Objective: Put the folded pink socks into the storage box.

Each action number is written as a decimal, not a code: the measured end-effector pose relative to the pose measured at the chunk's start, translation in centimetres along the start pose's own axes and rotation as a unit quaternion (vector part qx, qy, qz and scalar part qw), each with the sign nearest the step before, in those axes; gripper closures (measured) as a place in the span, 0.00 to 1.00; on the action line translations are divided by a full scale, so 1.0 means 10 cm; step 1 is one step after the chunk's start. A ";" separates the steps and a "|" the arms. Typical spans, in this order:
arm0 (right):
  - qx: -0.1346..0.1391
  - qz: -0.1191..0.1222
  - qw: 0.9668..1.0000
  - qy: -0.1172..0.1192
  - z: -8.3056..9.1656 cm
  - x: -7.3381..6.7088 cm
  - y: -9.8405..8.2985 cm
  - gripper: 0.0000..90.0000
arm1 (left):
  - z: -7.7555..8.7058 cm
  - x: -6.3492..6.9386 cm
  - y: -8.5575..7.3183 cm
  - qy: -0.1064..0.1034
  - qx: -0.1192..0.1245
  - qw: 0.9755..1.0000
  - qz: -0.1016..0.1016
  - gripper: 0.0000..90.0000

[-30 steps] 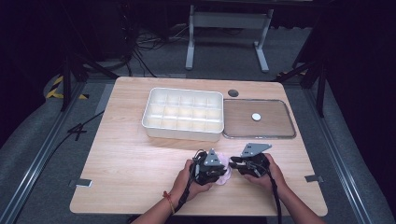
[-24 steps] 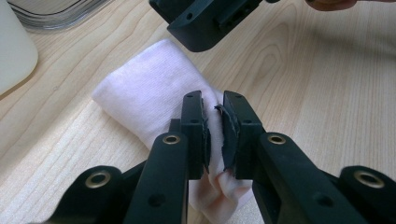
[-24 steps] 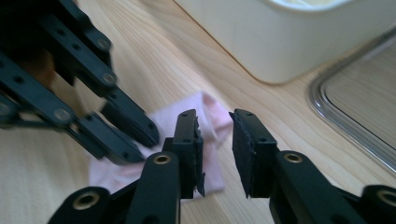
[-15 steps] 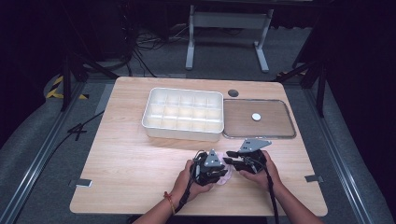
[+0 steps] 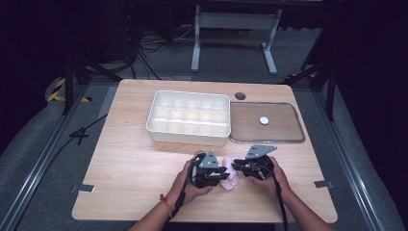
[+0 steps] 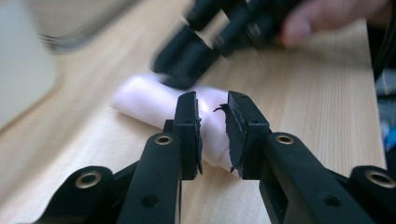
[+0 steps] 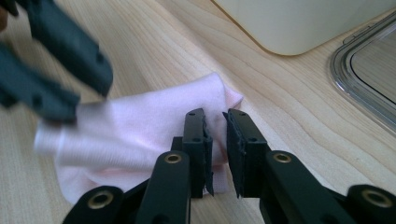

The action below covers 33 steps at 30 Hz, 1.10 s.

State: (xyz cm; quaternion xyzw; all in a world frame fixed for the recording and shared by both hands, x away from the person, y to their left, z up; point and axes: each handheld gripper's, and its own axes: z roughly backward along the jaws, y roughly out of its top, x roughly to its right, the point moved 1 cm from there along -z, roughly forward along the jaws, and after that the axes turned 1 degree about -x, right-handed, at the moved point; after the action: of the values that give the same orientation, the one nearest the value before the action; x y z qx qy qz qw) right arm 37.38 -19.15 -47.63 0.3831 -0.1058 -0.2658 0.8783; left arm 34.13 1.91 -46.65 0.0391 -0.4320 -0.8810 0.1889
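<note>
A small pale pink cloth (image 5: 231, 179) lies bunched on the wooden table (image 5: 130, 168) near the front edge, between the two hands. My left gripper (image 5: 222, 174) comes at it from the left. In the left gripper view the jaws (image 6: 212, 105) stand narrowly apart with a fold of the cloth (image 6: 144, 100) pinched between them. From the right, my right gripper (image 5: 236, 168) meets the same cloth. Its jaws (image 7: 216, 116) likewise clamp the edge of the cloth (image 7: 140, 126). Each gripper view shows the other gripper blurred at the cloth's far end.
A white compartment box (image 5: 190, 135) stands behind the cloth at mid-table. To its right lies a clear flat lid (image 5: 286, 127) with a small white disc (image 5: 263, 120) on it. A dark round hole (image 5: 240, 96) marks the table's back edge.
Both hands stay at the cloth. The right gripper has edged a little to the left, closer to the left one.
</note>
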 end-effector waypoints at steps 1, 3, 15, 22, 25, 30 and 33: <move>-0.001 0.001 1.000 0.000 0.00 0.00 0.00 0.87 | -0.03 0.03 -0.01 -0.002 -0.006 1.000 -0.007 0.83; -0.002 0.003 1.000 0.000 0.00 -0.01 0.00 0.87 | -0.05 0.05 -0.01 -0.006 -0.008 1.000 -0.015 0.83; -0.003 0.023 0.999 -0.022 0.09 -0.01 -0.05 0.82 | -0.20 0.22 -0.08 0.012 -0.051 0.996 -0.067 0.82; 0.020 0.006 0.999 -0.035 0.20 0.03 -0.06 0.79 | -0.22 0.22 -0.09 0.012 -0.051 0.997 -0.062 0.81; 0.046 0.019 0.998 -0.029 0.29 -0.01 -0.02 0.82 | -0.22 0.21 -0.09 0.009 -0.051 0.997 -0.062 0.82; 0.054 0.061 0.996 0.034 0.33 -0.18 0.02 0.89 | -0.23 0.21 -0.10 0.007 -0.040 0.998 -0.054 0.82; 0.021 0.078 0.996 0.038 0.24 -0.20 -0.02 0.91 | -0.23 0.20 -0.10 0.006 -0.040 0.998 -0.053 0.82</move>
State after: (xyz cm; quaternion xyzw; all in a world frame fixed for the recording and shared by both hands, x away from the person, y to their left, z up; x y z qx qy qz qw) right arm 34.68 -19.59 -46.08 0.4019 -0.1077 -0.1790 0.8915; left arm 32.49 0.02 -48.71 0.0594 -0.3925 -0.9061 0.1463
